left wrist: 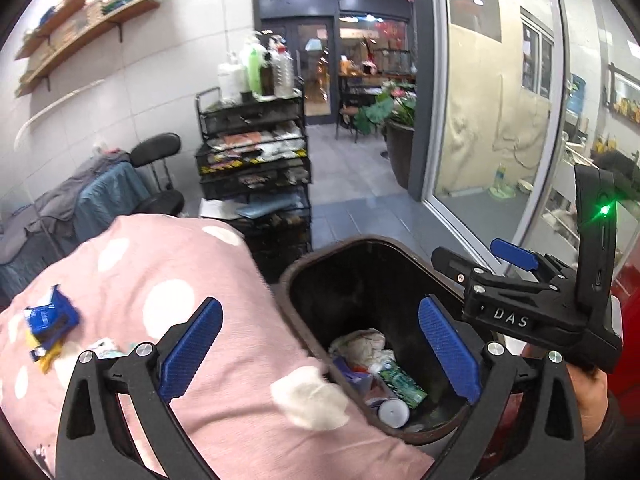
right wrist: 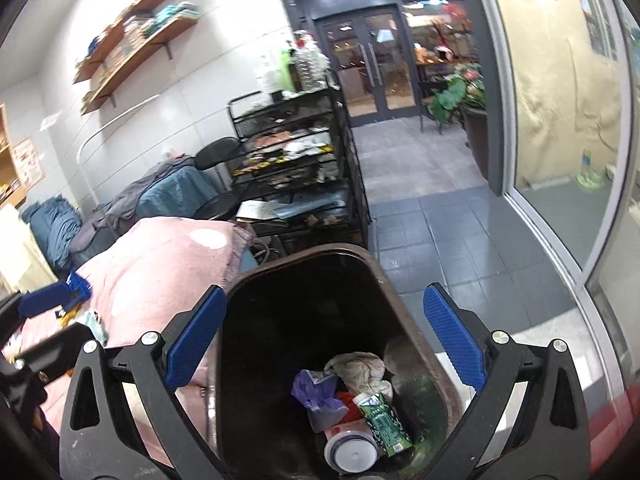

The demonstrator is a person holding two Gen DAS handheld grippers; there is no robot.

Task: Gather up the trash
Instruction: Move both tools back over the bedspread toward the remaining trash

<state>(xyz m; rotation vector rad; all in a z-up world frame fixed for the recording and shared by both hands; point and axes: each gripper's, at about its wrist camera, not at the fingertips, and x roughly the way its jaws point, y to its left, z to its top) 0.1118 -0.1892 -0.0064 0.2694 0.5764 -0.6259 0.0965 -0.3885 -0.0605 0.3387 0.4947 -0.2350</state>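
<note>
Both the left gripper (left wrist: 320, 354) and the right gripper (right wrist: 325, 338) stand wide and empty above the dark brown plastic bin (right wrist: 412, 312). Left of the left jaws, crumpled blue-and-yellow wrappers (left wrist: 50, 326) lie on the pink dotted blanket (left wrist: 168, 280): probably light and crushable, best pinched across a raised fold.

Bin mouth: the brown bin (right wrist: 384, 276) stands open at the top, nothing across it; both views look straight down inside.
Bin floor: crumpled paper (right wrist: 360, 366), a purple bag (right wrist: 316, 394), a green carton (right wrist: 384, 420) and a white lid (right wrist: 352, 454) cover the bottom; the dark upper part is free.
Left side: the pink dotted bedding (left wrist: 160, 280) presses against the bin's rim.
Right side: the right gripper (left wrist: 472, 276) reaches over the rim in the left view.
Beyond: a black wire rack (right wrist: 296, 152) stands close behind; grey tiled floor (right wrist: 440, 232) runs clear to the doors.
Far right: a glass partition (right wrist: 560, 120) walls that side.
</note>
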